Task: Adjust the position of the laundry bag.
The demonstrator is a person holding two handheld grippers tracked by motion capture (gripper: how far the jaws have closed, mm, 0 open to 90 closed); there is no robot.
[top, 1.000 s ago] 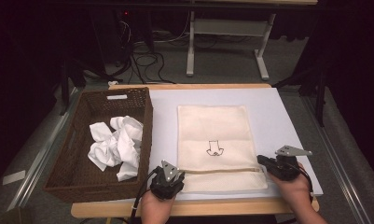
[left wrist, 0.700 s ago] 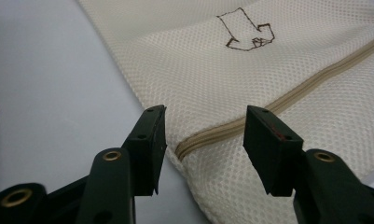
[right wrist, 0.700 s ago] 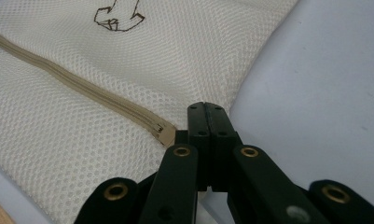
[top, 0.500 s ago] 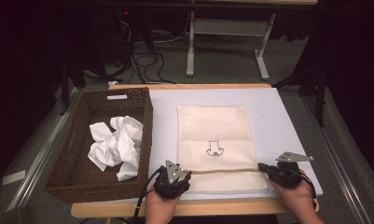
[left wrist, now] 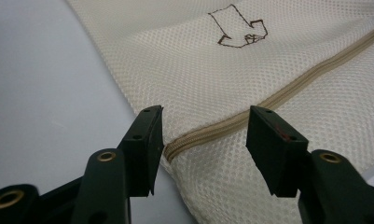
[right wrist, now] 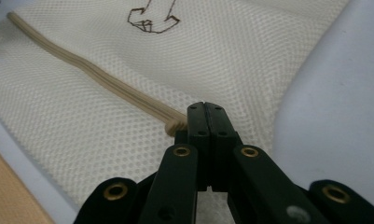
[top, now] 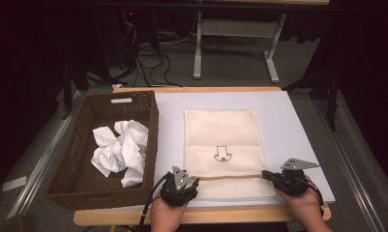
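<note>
A cream mesh bag (top: 220, 140) lies flat on the white table top (top: 288, 121), with a small dark drawing on it and a tan zipper (top: 230, 176) across its near part. My left gripper (top: 194, 181) is at the zipper's left end. Its jaws (left wrist: 203, 126) have just been opening and stand apart on either side of the zipper end (left wrist: 175, 148), pads off the mesh (left wrist: 198, 70). My right gripper (top: 265, 174) is at the zipper's right end. Its jaws (right wrist: 205, 109) are shut, pinching the bunched tip of the zipper (right wrist: 91, 74).
A brown wicker basket (top: 150, 116) stands left of the bag and holds crumpled white cloths (top: 121, 150). The table's wooden front edge (top: 230, 215) runs just under both hands. Beyond the table are a white desk frame (top: 235, 34), cables and dark floor.
The left gripper's jaws have spread apart at the zipper's left end. Both hands have stayed nearly in place, and the right gripper's jaws remain shut.
</note>
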